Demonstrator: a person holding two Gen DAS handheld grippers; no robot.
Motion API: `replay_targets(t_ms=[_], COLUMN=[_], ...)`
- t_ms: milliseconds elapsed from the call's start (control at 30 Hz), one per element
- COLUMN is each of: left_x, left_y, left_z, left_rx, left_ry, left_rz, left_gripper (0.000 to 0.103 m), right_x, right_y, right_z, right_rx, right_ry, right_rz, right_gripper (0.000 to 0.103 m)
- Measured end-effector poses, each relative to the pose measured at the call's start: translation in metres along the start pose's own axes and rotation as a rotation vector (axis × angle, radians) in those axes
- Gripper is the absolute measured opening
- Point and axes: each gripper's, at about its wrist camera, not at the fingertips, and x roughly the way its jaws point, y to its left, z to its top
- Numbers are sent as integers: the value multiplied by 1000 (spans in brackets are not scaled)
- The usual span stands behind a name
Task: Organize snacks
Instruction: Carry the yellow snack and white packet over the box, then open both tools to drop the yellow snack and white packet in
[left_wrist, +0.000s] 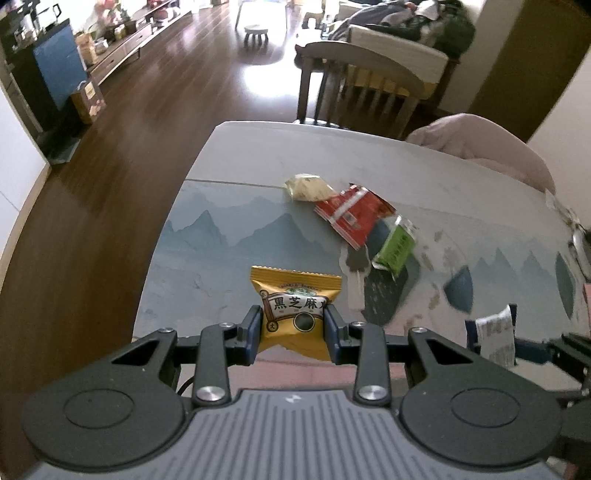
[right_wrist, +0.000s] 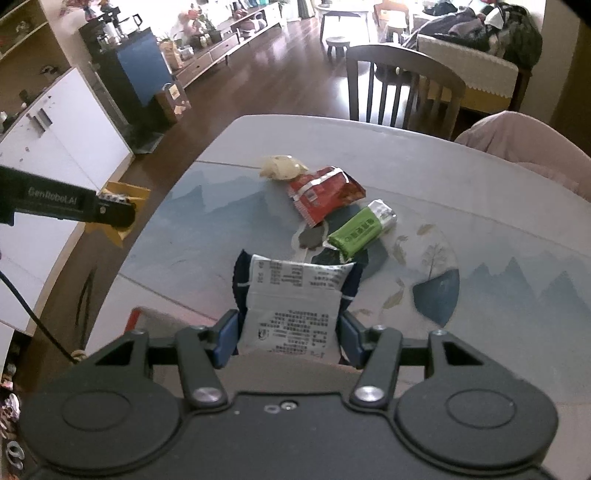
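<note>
My left gripper (left_wrist: 293, 328) is shut on a yellow snack packet (left_wrist: 293, 295) with black characters, held above the near part of the table. My right gripper (right_wrist: 288, 330) is shut on a dark blue packet with a white printed back (right_wrist: 291, 291), also lifted over the table. On the table lie a pale yellow snack (left_wrist: 306, 187) (right_wrist: 281, 168), a red packet (left_wrist: 351, 212) (right_wrist: 323, 194) and a green packet (left_wrist: 397, 245) (right_wrist: 360, 230), close together. The right gripper's packet (left_wrist: 495, 334) shows at the right edge of the left wrist view, and the left gripper with its yellow packet (right_wrist: 118, 208) at the left of the right wrist view.
The table (left_wrist: 229, 236) (right_wrist: 207, 236) carries a cloth printed with blue mountains. A wooden chair (left_wrist: 354, 88) (right_wrist: 402, 86) stands at its far side and a pink cushion (left_wrist: 491, 147) (right_wrist: 532, 147) at the far right. Wooden floor (left_wrist: 129, 155) lies to the left.
</note>
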Motion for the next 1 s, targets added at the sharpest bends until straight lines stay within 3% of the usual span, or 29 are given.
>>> replay_targets(t_ms=[333,567,1000], left_x=[-34,-36,18], left_y=[-1,-8,-16], left_z=[-53,-89,-147], left_rx=[60,106,142], left_ry=[23,72,178], left_rz=[-11,-30,-51], left_gripper=[34,34,34], right_x=[-26,-30,50], right_y=[24,36,41], right_z=[-34,-59,-127], right_rx=[-12,-21,-35], right_ry=[-2,18,208], right_rz=[24,51,-25], right_gripper=[56,56,56])
